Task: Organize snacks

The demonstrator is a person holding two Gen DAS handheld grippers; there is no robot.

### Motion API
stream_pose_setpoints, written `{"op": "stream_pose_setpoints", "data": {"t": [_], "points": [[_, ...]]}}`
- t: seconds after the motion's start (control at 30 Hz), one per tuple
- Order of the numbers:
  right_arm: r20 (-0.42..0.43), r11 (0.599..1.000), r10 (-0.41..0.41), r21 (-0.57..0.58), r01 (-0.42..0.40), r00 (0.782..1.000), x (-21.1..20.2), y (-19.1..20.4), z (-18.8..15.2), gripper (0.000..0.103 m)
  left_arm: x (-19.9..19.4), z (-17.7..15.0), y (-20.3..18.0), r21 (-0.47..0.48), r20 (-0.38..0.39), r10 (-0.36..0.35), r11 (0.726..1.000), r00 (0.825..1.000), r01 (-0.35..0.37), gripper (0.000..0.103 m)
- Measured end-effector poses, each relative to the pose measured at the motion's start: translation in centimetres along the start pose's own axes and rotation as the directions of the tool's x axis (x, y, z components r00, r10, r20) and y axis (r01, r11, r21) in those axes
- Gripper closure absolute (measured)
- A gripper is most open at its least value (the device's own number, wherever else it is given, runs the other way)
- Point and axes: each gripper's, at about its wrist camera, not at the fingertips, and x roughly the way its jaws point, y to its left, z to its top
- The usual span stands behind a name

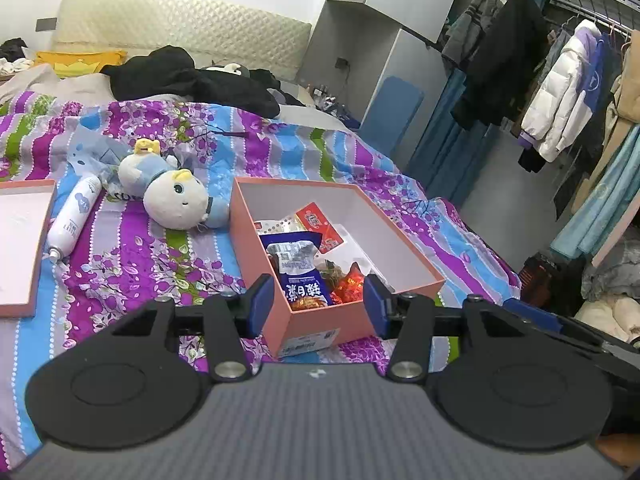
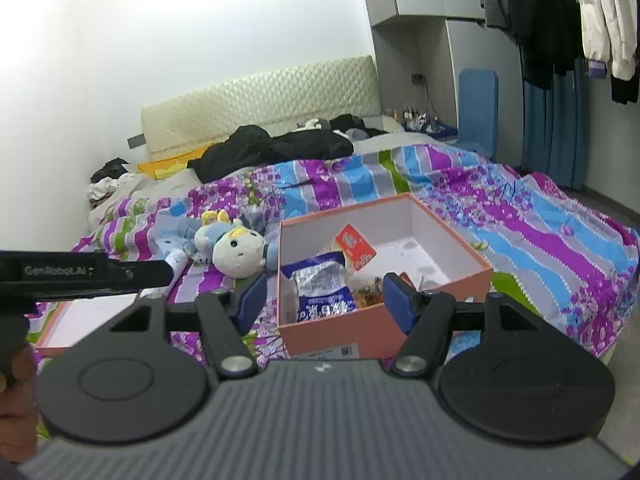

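An open pink box (image 1: 416, 268) (image 2: 472, 256) lies on the bed and holds several snack packets: a blue and white packet (image 1: 298, 268) (image 2: 320, 288), a red packet (image 1: 320, 226) (image 2: 356, 246) and red-orange sweets (image 1: 348, 286). My left gripper (image 1: 318, 308) is open and empty, its blue pads (image 1: 260, 304) astride the box's near corner, just above it. My right gripper (image 2: 324, 300) is open and empty over the box's near wall. The left gripper's body (image 2: 80, 274) shows at the left of the right wrist view.
The pink box lid (image 1: 20, 240) (image 2: 80, 324) lies left of the box. A plush toy (image 1: 176, 196) (image 2: 236, 250) and a white spray bottle (image 1: 74, 212) lie between them on the striped quilt (image 1: 132, 264). Black clothes (image 1: 180, 76) lie near the headboard. Hanging coats (image 1: 560, 92) fill the right.
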Motion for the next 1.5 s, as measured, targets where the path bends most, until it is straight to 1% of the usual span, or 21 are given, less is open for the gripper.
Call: {"op": "stream_pose_setpoints", "data": {"t": [0.17,0.23,0.43,0.9,1.03,1.1,1.13,1.17,1.2,1.23,1.3,1.33,1.37,1.5], "points": [[0.004,1.000,-0.009,-0.011,0.009,1.000,0.1,-0.1,0.0,0.037,0.8,0.2,0.6,0.011,-0.004,0.012,1.000,1.000,-0.012,0.048],[-0.001,1.000,-0.013,-0.015,0.013,1.000,0.5,-0.1,-0.1,0.037,1.1,0.4,0.7,0.022,-0.008,0.024,0.999,1.000,-0.023,0.048],[-0.020,1.000,-0.025,-0.016,0.024,1.000,2.1,-0.4,-0.2,0.037,2.4,0.7,1.3,0.016,-0.017,0.037,0.999,0.999,-0.036,0.048],[-0.057,0.999,-0.033,0.004,0.033,0.998,3.4,-0.8,-0.7,0.037,3.6,1.0,1.3,0.031,-0.023,0.038,0.999,0.999,-0.037,0.048],[-0.060,0.999,-0.035,-0.002,0.035,0.998,3.4,-0.8,-0.8,0.037,3.5,0.9,1.3,0.025,-0.022,0.040,0.999,0.999,-0.040,0.045],[-0.063,1.000,-0.028,0.000,0.028,0.998,3.4,-0.9,-0.9,0.037,3.5,0.9,1.4,0.023,-0.023,0.041,0.999,0.999,-0.041,0.037],[-0.063,1.000,-0.029,0.002,0.029,0.998,3.4,-1.0,-0.9,0.037,3.4,1.0,1.4,0.023,-0.022,0.051,0.998,0.998,-0.050,0.029],[-0.062,0.999,-0.037,-0.001,0.037,0.997,3.4,-1.0,-0.8,0.037,3.4,1.0,1.4,0.026,-0.020,0.057,0.998,0.998,-0.057,0.023],[-0.058,0.999,-0.044,-0.006,0.044,0.997,3.3,-1.1,-0.8,0.037,3.3,1.0,1.4,0.030,-0.017,0.059,0.998,0.998,-0.058,0.022],[-0.053,0.999,-0.052,-0.008,0.051,0.997,3.2,-1.1,-0.8,0.035,3.2,0.9,1.3,0.033,-0.017,0.060,0.998,0.998,-0.059,0.018],[-0.034,0.998,-0.067,0.001,0.067,0.997,3.0,-1.3,-0.8,0.007,3.2,0.9,1.3,0.032,-0.021,0.067,0.997,0.998,-0.066,0.012],[-0.033,0.997,-0.075,0.006,0.075,0.997,3.0,-1.4,-0.8,0.003,3.1,0.9,1.3,0.033,-0.020,0.071,0.997,0.997,-0.070,0.008],[-0.038,0.997,-0.080,0.009,0.080,0.996,3.1,-1.5,-0.8,0.000,3.0,0.8,1.2,0.035,-0.017,0.075,0.997,0.997,-0.074,0.007],[-0.056,0.997,-0.076,0.012,0.077,0.996,3.2,-1.8,-0.8,0.000,2.7,0.7,1.2,0.036,-0.010,0.093,0.995,0.996,-0.093,0.005]]}}
